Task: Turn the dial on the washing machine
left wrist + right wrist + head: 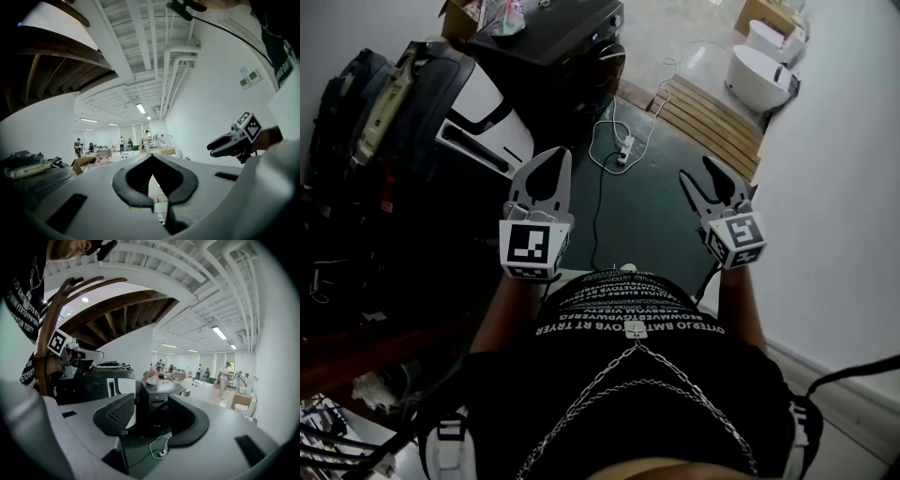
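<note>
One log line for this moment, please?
left gripper: shut, empty | right gripper: open, empty | washing machine: ahead, untouched

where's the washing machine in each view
Head view: the washing machine is at top centre, a dark box.
Left gripper view: not in it.
Right gripper view: the washing machine is at the centre, slightly low.
Shared landmark: the white power strip lying in front of it, seen in the head and right gripper views.

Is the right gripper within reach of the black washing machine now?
Probably not yet: the right gripper, open, is short of the washing machine; only floor and a power strip lie between.
</note>
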